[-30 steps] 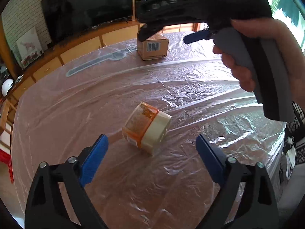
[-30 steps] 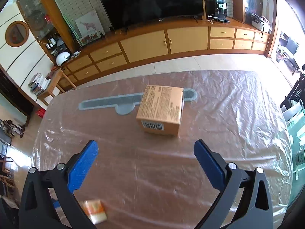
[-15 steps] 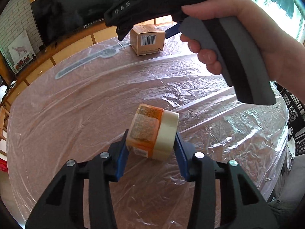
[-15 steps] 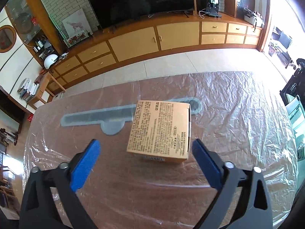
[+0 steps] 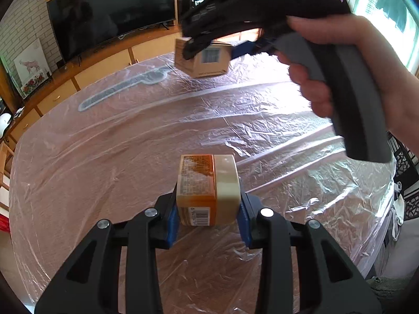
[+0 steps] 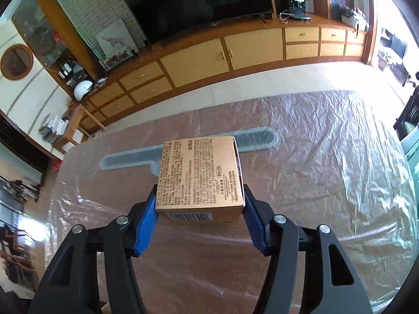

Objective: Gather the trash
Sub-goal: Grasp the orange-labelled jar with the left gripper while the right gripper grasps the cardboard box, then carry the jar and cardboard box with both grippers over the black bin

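Plastic sheeting point(image 5: 146, 141) lies crinkled over the whole surface point(image 6: 327, 183), with a grey inlay point(image 6: 256, 137) showing through at the far side. Left claw point(image 5: 208, 216) is clamped on a small orange-and-cream tub point(image 5: 207, 188), its blue pads point(image 5: 172, 218) pressed to the tub's two sides near the bottom; the tub lies on its side with a barcode facing the camera, low over the sheeting near the surface's near edge. Whether it touches the sheeting cannot be told.

Right claw point(image 6: 200, 222) is closing around a tan box point(image 6: 200, 175) printed with dense text, a barcode on the near face. Its blue pads point(image 6: 145, 225) sit against the box's left and right sides at the near end. The box is at the middle of the far part of the surface, over the grey inlay.

From the left camera, a hand point(image 5: 366, 78) grips the right claw's grey handle, with the box under its black body, well beyond the tub. Past the surface stand a dark TV point(image 6: 199, 2) and a long run of wooden cabinets point(image 6: 235, 52).
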Demonstrator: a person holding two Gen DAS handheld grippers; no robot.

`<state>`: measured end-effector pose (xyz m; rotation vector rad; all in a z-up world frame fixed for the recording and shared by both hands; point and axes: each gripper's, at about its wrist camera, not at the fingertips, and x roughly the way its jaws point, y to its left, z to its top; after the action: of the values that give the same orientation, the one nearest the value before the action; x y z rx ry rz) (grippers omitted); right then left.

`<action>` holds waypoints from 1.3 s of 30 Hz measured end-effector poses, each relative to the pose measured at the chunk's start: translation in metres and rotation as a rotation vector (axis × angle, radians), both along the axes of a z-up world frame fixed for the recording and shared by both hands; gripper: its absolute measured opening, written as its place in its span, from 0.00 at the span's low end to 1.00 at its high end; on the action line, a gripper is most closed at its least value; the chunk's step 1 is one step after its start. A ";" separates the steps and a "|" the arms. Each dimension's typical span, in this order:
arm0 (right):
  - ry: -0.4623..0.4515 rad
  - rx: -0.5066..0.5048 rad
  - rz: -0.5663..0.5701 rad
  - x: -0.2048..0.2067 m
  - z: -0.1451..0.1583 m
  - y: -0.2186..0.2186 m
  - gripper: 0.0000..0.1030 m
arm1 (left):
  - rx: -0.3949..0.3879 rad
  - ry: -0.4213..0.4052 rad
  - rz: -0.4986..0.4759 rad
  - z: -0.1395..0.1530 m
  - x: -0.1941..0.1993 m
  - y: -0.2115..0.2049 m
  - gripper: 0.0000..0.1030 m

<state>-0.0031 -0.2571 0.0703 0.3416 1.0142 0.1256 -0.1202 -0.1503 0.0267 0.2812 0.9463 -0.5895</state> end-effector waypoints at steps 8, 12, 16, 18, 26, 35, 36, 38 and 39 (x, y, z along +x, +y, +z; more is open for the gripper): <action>0.003 0.102 0.018 -0.043 0.009 -0.019 0.56 | -0.007 0.006 0.038 0.002 0.001 0.010 0.36; 0.003 0.093 0.042 -0.068 0.009 -0.015 0.56 | -0.007 0.009 0.055 0.003 0.001 0.015 0.36; 0.009 0.083 0.072 -0.097 0.009 -0.013 0.56 | -0.020 0.018 0.074 0.003 0.000 0.019 0.36; 0.007 0.081 0.088 -0.108 0.009 -0.011 0.56 | -0.025 0.021 0.081 0.005 -0.001 0.022 0.36; -0.011 0.105 0.155 -0.153 0.021 -0.006 0.56 | -0.043 0.016 0.094 0.013 -0.015 0.034 0.36; -0.023 0.152 0.219 -0.200 0.032 -0.008 0.56 | -0.077 0.005 0.088 0.029 -0.045 0.048 0.36; -0.023 0.159 0.227 -0.207 0.033 -0.008 0.56 | -0.079 0.002 0.086 0.030 -0.048 0.049 0.36; -0.019 0.161 0.238 -0.215 0.036 -0.005 0.56 | -0.081 0.000 0.080 0.034 -0.057 0.051 0.36; -0.017 0.161 0.244 -0.220 0.037 -0.003 0.56 | -0.081 0.001 0.077 0.035 -0.062 0.051 0.36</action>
<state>-0.2232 -0.2602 0.1070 0.3618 1.0289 0.4319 -0.1820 -0.0992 0.0612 0.1714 0.9274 -0.5558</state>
